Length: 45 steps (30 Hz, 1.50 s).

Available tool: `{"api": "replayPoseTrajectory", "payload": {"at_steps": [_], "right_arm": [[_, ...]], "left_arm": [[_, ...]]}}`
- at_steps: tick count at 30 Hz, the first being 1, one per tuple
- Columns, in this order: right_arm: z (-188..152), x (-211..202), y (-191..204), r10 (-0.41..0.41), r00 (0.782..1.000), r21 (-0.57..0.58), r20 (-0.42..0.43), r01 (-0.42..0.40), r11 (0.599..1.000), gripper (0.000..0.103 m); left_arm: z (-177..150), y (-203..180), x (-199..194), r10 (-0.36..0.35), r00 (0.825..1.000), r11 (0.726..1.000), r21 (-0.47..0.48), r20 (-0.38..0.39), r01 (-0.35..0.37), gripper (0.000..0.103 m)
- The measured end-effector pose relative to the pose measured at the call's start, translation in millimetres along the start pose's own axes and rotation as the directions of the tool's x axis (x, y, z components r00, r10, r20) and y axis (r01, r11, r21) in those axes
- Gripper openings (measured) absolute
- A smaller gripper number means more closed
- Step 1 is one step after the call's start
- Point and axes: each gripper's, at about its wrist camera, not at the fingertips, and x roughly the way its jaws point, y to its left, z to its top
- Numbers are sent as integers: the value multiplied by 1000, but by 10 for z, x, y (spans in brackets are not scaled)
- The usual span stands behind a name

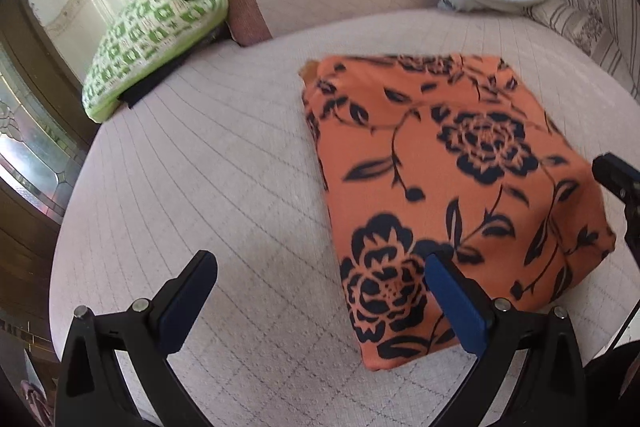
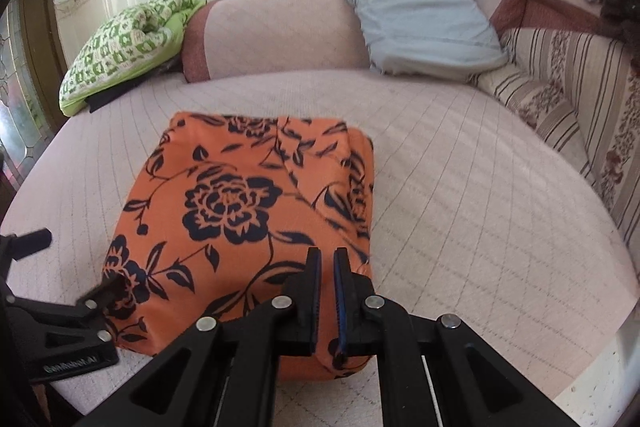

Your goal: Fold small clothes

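An orange garment with a dark flower print [image 1: 452,195] lies folded into a compact rectangle on the pale quilted cushion [image 1: 224,163]. It also shows in the right wrist view [image 2: 240,211]. My left gripper [image 1: 320,267] is open and empty, its right finger over the garment's near left corner. My right gripper [image 2: 327,259] hovers over the garment's near right part with its jaws almost closed and nothing seen between them. The left gripper's finger [image 2: 100,297] shows at the garment's near left corner in the right wrist view.
A green patterned bundle [image 1: 152,31] lies at the far left on a dark cloth. A pink bolster [image 2: 276,31] and a pale blue pillow [image 2: 412,7] stand at the back. A striped sofa back [image 2: 580,99] runs along the right.
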Motion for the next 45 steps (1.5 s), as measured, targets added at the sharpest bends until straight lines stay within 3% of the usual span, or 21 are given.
{"api": "replayPoseTrajectory", "payload": {"at_steps": [24,34,38,45], "right_arm": [[79,-118,-65,-2,998,14,56,1,1000,9],[92,-99,-59,-5,999,11,53,5,1000,9],[205,18,-146,16,1000,61,26,-17,998,9],[598,343,-75,-51,998,19,37,50,999,9]], "left_arm": [[205,57,-251,-15,994,998,-58,105,21,103],[258,110,-159,-18,994,996,-80,111,27,103],[340,141,-48,-21,995,996,-79,97,28,103],[576,301,210,-21,994,997,-78,103,29,103]]}}
